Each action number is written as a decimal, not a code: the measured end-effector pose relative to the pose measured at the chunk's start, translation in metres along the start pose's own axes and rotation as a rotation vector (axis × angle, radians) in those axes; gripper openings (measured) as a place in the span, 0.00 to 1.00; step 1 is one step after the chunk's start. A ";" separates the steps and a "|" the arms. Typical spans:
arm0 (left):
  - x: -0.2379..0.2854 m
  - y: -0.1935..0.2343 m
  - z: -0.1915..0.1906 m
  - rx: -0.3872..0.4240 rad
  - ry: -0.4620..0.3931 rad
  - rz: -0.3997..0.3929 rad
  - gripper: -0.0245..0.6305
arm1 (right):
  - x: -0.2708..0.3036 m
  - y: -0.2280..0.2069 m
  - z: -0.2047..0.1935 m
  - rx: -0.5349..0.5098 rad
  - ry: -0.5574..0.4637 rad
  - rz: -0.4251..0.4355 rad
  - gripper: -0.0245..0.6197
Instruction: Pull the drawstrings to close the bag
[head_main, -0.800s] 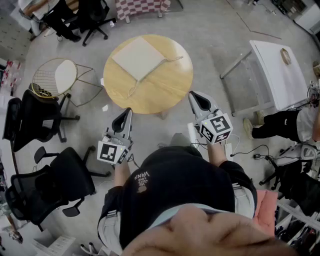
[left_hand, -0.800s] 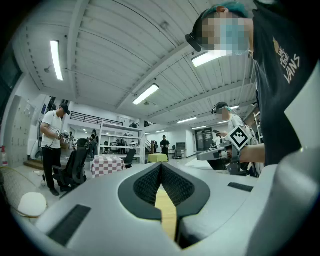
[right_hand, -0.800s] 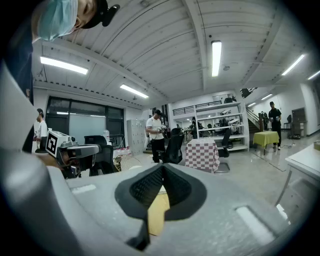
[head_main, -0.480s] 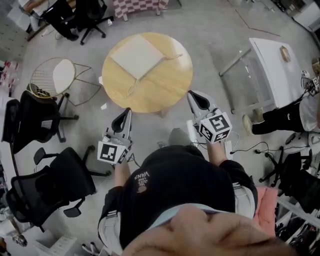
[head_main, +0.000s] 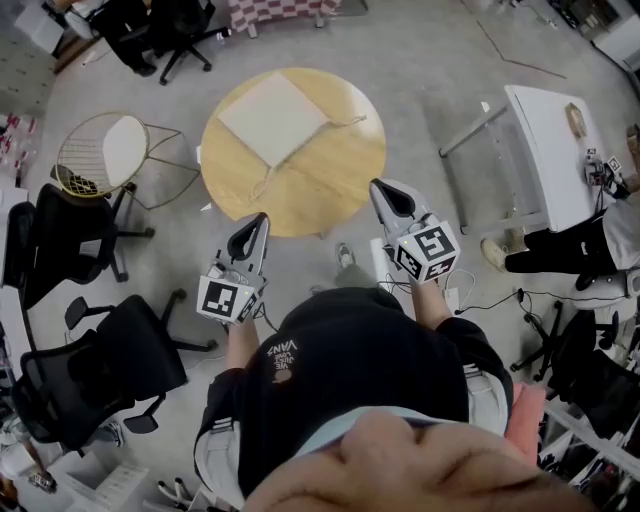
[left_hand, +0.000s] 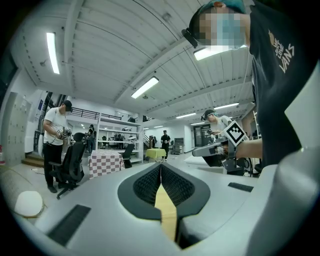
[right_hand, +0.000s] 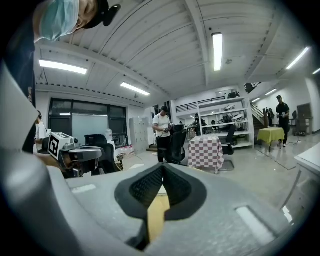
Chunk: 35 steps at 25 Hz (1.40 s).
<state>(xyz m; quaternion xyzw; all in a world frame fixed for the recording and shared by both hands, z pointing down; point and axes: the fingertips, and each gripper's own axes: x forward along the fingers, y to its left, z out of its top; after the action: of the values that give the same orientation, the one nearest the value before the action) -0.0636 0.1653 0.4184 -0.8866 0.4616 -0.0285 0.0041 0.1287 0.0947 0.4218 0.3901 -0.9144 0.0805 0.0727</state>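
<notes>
A flat cream drawstring bag (head_main: 272, 115) lies on the round wooden table (head_main: 335, 175). One cord (head_main: 347, 121) trails off its right corner and another cord (head_main: 264, 181) loops off its near left corner. Both grippers hang in the air short of the table's near edge, apart from the bag. My left gripper (head_main: 260, 221) is shut and holds nothing; its own view shows the jaws (left_hand: 161, 166) pressed together. My right gripper (head_main: 381, 187) is likewise shut and empty, its jaws (right_hand: 162, 168) meeting at the tip. The bag shows in neither gripper view.
A wire chair (head_main: 108, 152) stands left of the table, with black office chairs (head_main: 68, 240) nearer on the left. A white table (head_main: 558, 150) and a person's legs (head_main: 560, 243) are at the right. A checkered table (head_main: 282, 12) stands beyond.
A shoe has come into sight on the floor between the two grippers. The grippers stay shut and have barely shifted. The person at the right has moved.
</notes>
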 end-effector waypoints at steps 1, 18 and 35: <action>0.005 0.003 0.000 -0.006 0.001 0.004 0.05 | 0.004 -0.005 0.001 0.006 -0.003 0.004 0.04; 0.103 0.029 -0.007 -0.042 0.003 0.143 0.05 | 0.070 -0.107 0.003 0.030 0.029 0.145 0.04; 0.104 0.070 -0.027 -0.098 0.076 0.238 0.05 | 0.125 -0.107 -0.004 0.040 0.066 0.226 0.04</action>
<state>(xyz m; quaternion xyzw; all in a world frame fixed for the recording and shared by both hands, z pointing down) -0.0624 0.0405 0.4475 -0.8231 0.5640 -0.0388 -0.0535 0.1215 -0.0651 0.4600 0.2829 -0.9478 0.1195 0.0855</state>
